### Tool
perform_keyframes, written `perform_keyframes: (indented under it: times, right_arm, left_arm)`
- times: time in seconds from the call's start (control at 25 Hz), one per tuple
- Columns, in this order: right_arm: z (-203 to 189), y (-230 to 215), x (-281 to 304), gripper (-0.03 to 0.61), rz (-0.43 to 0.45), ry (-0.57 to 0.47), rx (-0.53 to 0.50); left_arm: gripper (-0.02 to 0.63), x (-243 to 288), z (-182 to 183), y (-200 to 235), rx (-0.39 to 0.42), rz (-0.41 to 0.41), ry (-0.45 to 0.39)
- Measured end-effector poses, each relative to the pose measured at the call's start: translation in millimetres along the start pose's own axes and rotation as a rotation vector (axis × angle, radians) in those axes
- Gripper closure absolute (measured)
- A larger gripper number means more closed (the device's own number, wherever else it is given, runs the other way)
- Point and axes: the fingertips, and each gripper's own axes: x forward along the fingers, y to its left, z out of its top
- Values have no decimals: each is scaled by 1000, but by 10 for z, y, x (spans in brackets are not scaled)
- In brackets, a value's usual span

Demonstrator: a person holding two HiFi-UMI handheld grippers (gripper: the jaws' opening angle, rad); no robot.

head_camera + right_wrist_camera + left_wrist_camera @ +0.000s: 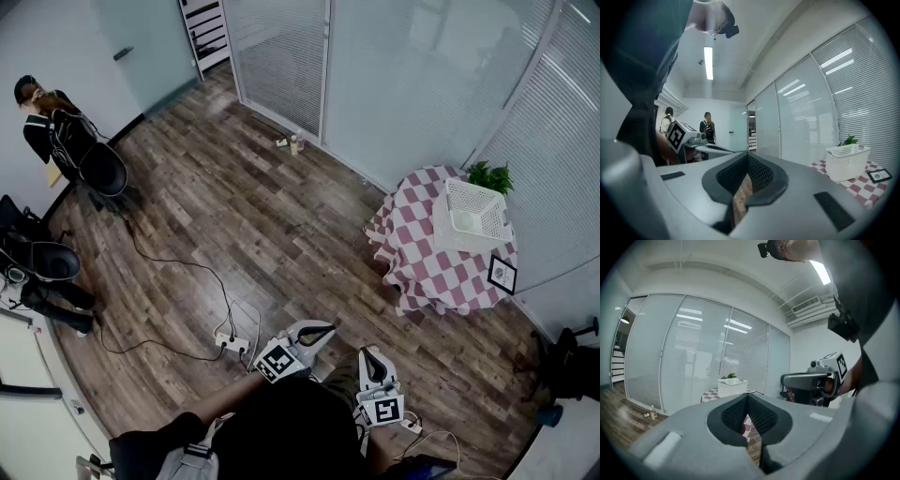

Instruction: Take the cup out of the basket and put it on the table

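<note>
Two grippers up, well apart from the single checked tabletop. Left gripper has its fingers clenched on nothing, and right gripper is clenched and empty too. One white basket sits on that tabletop, with one plant behind it. One cup is just a pale shape inside the basket.

I see a dark wooden floor. From twelve to two o'clock stand frosted glass walls with blinds. A black chair is at ten o'clock, and a long ceiling lamp is lit.
</note>
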Motion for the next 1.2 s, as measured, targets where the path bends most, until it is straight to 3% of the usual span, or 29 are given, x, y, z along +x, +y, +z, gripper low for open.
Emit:
perform_keyframes:
  times: [0.2,0.76,1.2]
  right_arm:
    - [20,53,102,571,3,-13,-7]
    - [34,-274,11,569,-103,13,-6]
    - [82,-590,-45,568,-210,6,-23]
  left_arm:
    - [615,-17,125,44,20,-5,-30]
    - [615,168,239,25,28,-73,-58]
    - [615,98,268,110,14,-32,-86]
